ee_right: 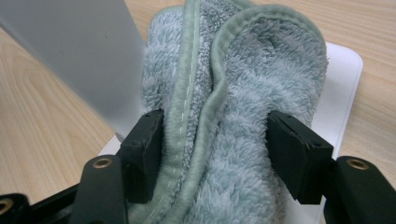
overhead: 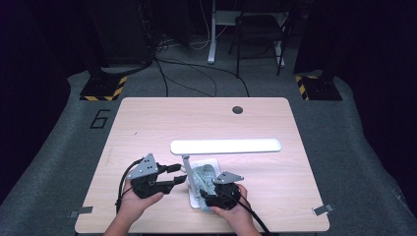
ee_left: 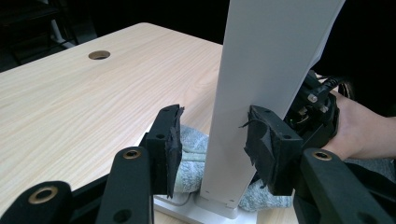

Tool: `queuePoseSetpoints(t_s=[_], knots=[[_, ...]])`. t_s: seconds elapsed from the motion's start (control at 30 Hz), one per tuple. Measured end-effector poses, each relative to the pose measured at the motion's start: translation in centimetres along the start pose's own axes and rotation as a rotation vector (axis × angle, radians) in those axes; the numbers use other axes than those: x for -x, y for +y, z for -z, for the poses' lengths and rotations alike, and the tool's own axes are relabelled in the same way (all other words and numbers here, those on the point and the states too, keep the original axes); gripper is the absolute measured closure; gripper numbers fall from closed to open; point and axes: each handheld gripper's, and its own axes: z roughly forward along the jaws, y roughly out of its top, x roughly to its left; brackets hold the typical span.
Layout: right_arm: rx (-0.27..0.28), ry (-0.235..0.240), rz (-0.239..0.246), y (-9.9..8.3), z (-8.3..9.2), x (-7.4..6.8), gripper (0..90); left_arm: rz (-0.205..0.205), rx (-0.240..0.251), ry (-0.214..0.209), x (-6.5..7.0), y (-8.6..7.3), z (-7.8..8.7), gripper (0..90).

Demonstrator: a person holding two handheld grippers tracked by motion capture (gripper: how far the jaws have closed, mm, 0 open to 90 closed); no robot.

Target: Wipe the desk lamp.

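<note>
The cloth (ee_right: pixel 233 116) covers most of the lamp base (ee_right: pixel 343 88) beyond the right gripper (ee_right: pixel 215 154).

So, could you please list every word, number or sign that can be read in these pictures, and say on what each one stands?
"6": a large dark digit on the grey floor mat, left of the light wooden table.
Black-and-yellow hazard stripes, without words, mark two dark stand bases.
The white desk lamp, the pale green fluffy towel and both grippers show no readable text.
</note>
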Motion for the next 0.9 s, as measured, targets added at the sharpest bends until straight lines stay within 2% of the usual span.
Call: queuePoseSetpoints(t_s=[0.1,0.13,0.23,0.3,0.37,0.4,0.43,0.47,0.57,0.6,0.63,0.67,0.73,0.83,0.87,0.9], knots=[[0.010,0.025,0.003,-0.1,-0.1,0.3,43.3,0.002,0.000,0.001,0.0,0.0,0.0,54.9],[0.010,0.040,-0.023,-0.2,0.0,0.3,48.4,0.007,-0.003,-0.005,0.1,0.0,0.0,54.9],[0.010,0.042,-0.008,-0.2,0.0,0.3,53.7,0.015,-0.001,-0.006,0.1,0.0,-0.1,55.2],[0.024,0.044,-0.005,-0.3,0.1,0.1,62.0,-0.004,-0.007,0.000,-0.1,0.0,-0.1,56.6],[0.020,0.051,-0.030,-0.2,0.2,0.1,65.6,0.005,-0.013,0.006,0.0,-0.1,-0.2,56.8],[0.022,0.055,-0.050,-0.2,0.2,0.2,66.9,-0.004,-0.016,0.008,0.0,-0.1,-0.2,56.8],[0.022,0.055,-0.050,-0.2,0.2,0.2,66.9,-0.004,-0.016,0.008,0.0,-0.1,-0.2,56.8],[0.019,0.086,-0.095,0.0,0.4,0.4,68.3,0.003,-0.018,0.011,0.0,-0.1,-0.2,56.7],[0.027,0.109,-0.123,0.2,0.6,0.7,68.5,0.001,-0.019,0.012,0.0,-0.1,-0.2,56.3],[0.046,0.133,-0.168,0.3,0.8,1.0,68.4,0.001,-0.018,0.011,0.0,-0.1,-0.2,56.3],[0.046,0.133,-0.168,0.3,0.8,1.0,68.4,0.001,-0.018,0.011,0.0,-0.1,-0.2,56.3],[0.067,0.185,-0.249,0.5,1.2,1.3,68.3,-0.003,-0.013,0.014,-0.1,-0.1,-0.1,56.4],[0.102,0.228,-0.310,1.0,1.7,1.5,68.2,-0.002,-0.015,0.010,-0.1,0.0,-0.1,56.4],[0.097,0.244,-0.324,1.5,2.0,1.2,68.1,0.000,-0.014,0.012,-0.1,-0.1,-0.2,56.6],[0.081,0.213,-0.287,1.7,1.8,0.9,68.0,0.007,-0.020,0.004,-0.1,-0.1,-0.1,56.9],[0.081,0.213,-0.287,1.7,1.8,0.9,68.0,0.007,-0.020,0.004,-0.1,-0.1,-0.1,57.1]])
